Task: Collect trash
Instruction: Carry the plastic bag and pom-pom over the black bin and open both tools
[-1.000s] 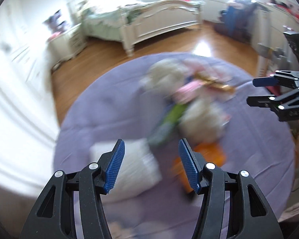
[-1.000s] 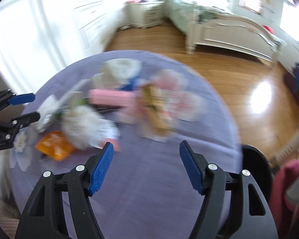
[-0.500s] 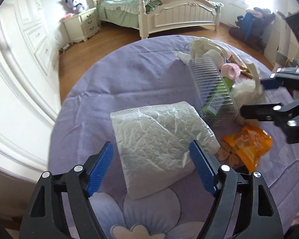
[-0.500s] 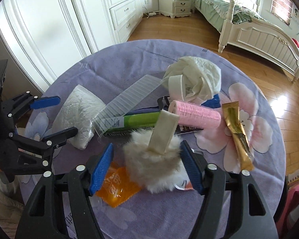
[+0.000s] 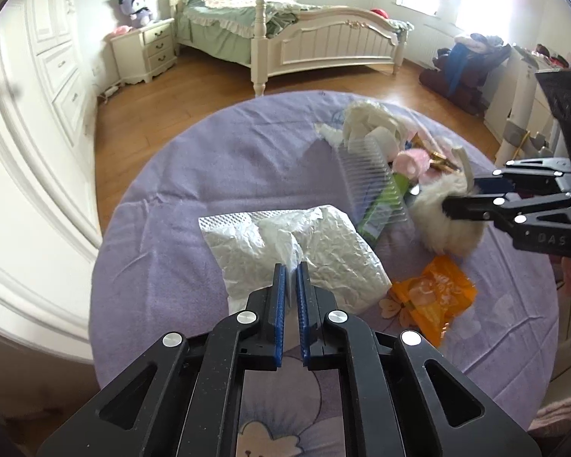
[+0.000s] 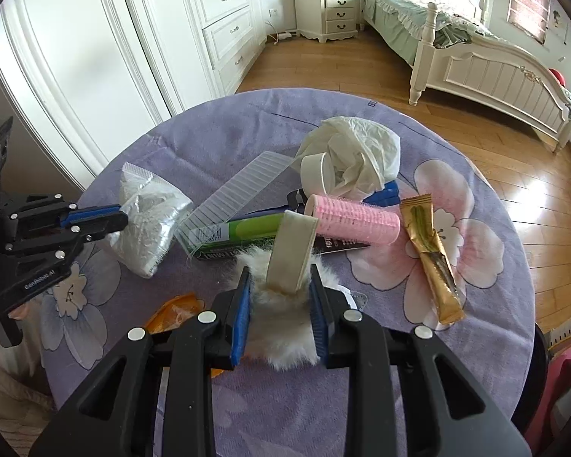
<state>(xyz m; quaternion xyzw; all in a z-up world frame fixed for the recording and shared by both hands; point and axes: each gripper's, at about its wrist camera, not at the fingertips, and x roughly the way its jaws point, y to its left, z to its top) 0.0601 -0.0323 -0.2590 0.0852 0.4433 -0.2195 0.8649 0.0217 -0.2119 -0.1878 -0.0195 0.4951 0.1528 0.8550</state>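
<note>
Presently: left gripper (image 5: 290, 278) pinched crinkled white plastic bag (image 5: 323, 243); right gripper (image 6: 279, 304) clamped white fluffy puff (image 6: 281, 323), six o'clock; lift-off judged next.

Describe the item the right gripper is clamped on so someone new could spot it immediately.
On the round table with the purple floral cloth, look at the near edge of the trash pile, just in front of the pink roller. The right gripper squeezes a white fluffy puff, the only furry item, with a cream strap looped over it.
</note>
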